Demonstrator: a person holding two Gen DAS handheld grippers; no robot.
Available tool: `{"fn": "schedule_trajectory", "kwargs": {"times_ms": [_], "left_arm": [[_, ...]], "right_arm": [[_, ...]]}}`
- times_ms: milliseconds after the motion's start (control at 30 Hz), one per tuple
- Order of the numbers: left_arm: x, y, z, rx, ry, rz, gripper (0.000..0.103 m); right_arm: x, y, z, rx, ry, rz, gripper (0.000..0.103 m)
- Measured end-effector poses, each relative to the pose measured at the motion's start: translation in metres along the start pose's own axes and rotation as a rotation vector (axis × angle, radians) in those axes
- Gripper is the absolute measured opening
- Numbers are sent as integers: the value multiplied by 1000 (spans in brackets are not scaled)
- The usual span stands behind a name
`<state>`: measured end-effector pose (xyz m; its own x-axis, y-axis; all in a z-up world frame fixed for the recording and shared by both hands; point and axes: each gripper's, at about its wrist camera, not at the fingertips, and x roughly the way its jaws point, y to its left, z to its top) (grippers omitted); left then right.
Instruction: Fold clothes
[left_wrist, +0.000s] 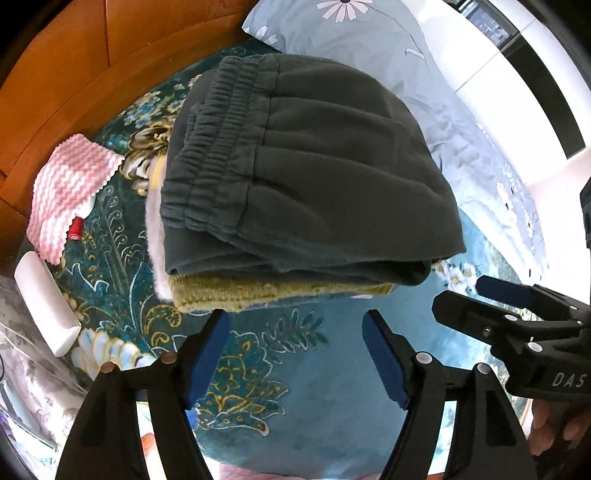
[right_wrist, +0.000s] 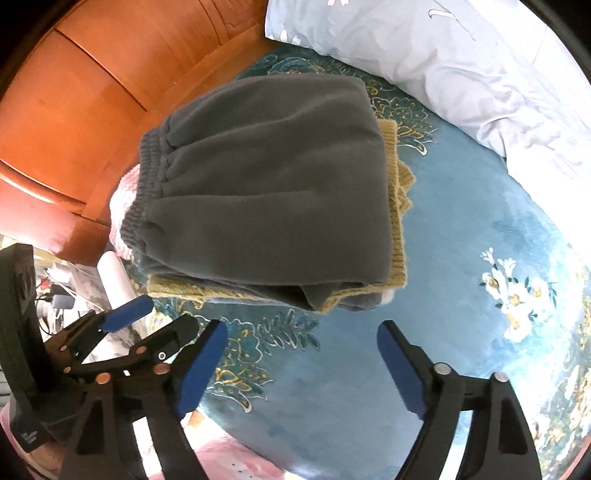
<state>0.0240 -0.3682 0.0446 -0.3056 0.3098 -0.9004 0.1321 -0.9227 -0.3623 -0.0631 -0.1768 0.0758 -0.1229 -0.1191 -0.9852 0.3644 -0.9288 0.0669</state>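
Note:
Folded dark grey sweatpants (left_wrist: 303, 162) with an elastic waistband lie on top of a stack, over a folded olive knit garment (left_wrist: 266, 291) and a pale pink one (left_wrist: 157, 254), on a teal floral bedspread (left_wrist: 314, 387). My left gripper (left_wrist: 295, 325) is open and empty, just in front of the stack. My right gripper (right_wrist: 303, 336) is open and empty, also just in front of the same stack (right_wrist: 273, 192), where the olive garment (right_wrist: 397, 206) sticks out at the right. Each gripper shows in the other's view: the right gripper (left_wrist: 480, 291), the left gripper (right_wrist: 155, 314).
A wooden headboard (left_wrist: 74, 74) runs along the left. A light blue floral pillow and duvet (left_wrist: 424, 74) lie behind the stack. A pink-and-white striped cloth (left_wrist: 62, 192), a small red object (left_wrist: 75, 230) and a white cylinder (left_wrist: 46, 302) lie at the left.

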Motion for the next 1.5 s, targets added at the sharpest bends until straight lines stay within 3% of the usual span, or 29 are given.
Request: {"fn": "schedule_trajectory", "kwargs": {"times_ms": [133, 233, 867, 1500], "left_arm": [[0, -1, -1, 5, 2, 26, 82], [0, 2, -2, -9, 5, 23, 85], [2, -4, -1, 6, 3, 63, 85], [7, 2, -1, 38, 6, 99, 85]], "right_arm": [[1, -1, -2, -10, 2, -7, 92], [2, -3, -5, -10, 1, -14, 103], [2, -1, -10, -115, -30, -130, 103], [3, 8, -8, -145, -41, -166, 103]]}}
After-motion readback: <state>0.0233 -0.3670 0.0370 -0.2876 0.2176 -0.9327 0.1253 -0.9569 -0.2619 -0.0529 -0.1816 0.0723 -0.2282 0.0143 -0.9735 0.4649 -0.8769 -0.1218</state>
